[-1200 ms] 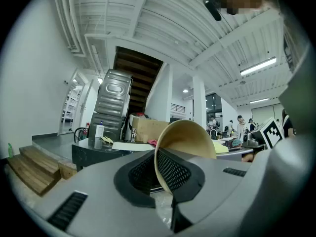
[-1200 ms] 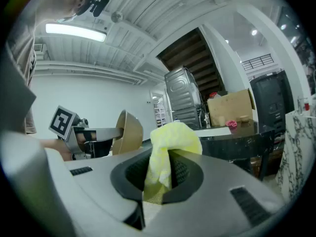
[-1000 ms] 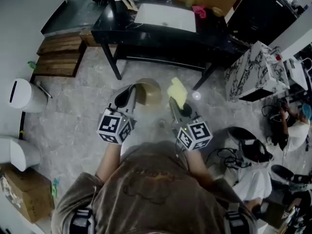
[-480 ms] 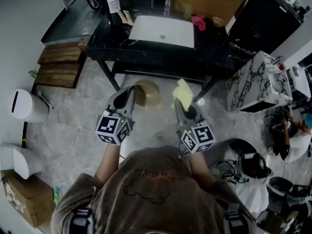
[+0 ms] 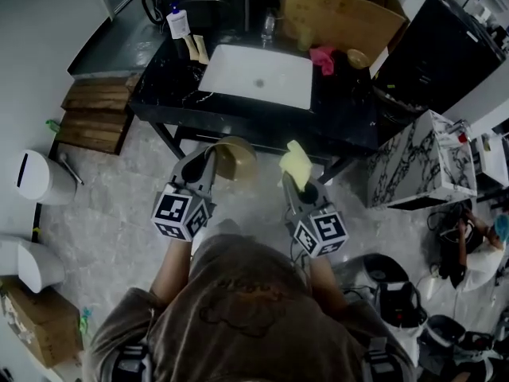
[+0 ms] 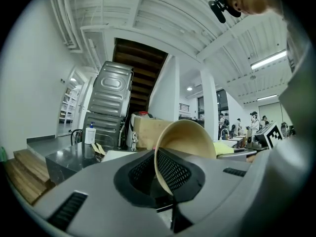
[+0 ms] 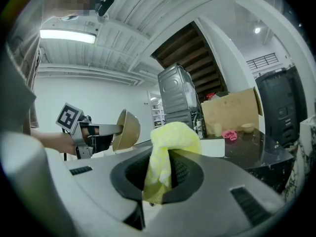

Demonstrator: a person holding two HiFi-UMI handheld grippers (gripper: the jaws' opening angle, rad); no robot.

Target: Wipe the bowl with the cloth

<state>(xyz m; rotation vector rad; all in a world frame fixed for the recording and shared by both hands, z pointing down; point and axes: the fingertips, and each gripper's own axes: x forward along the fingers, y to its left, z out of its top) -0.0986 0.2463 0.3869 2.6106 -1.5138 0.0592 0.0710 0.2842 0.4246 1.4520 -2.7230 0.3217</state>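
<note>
Pink rag [image 5: 323, 56], perhaps, beyond yellow cloth [image 5: 296, 162]

Bowl [image 5: 237, 157] smooth, matt tan; cloth [image 5: 296, 164] fuzzy yellow fabric; table [image 5: 163, 82] glossy black; floor [image 5: 111, 205] mottled stone.

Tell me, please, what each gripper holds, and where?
Left gripper pinches the bowl by its rim; right gripper clamps the yellow cloth by its lower end.

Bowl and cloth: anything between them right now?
Nothing. In the head view the bowl and the cloth are held apart in the air, only floor showing through the gap. The right gripper view agrees.
</note>
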